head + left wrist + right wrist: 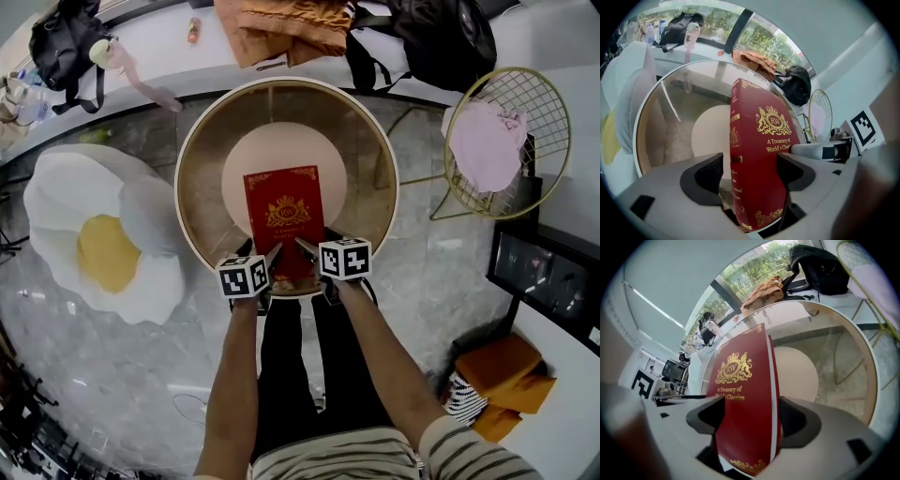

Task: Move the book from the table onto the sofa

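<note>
The floor (141,375) is shiny grey stone. On it stands a round glass counter (208,197) with a gold rim. A big soft cushion shaped like a fried egg (98,234) lies to the left of it. A gold wire chair (539,103) with a pink pillow (486,145) stands to the right. A black bag (441,33) and an orange cloth (291,23) lie on the long white ledge behind.

A red book (284,217) with gold print is over the near half of the counter. The left tongs (272,255) and the right tongs (305,248) sit side by side at its near edge. Both are closed on the book, one pad on each cover.
</note>
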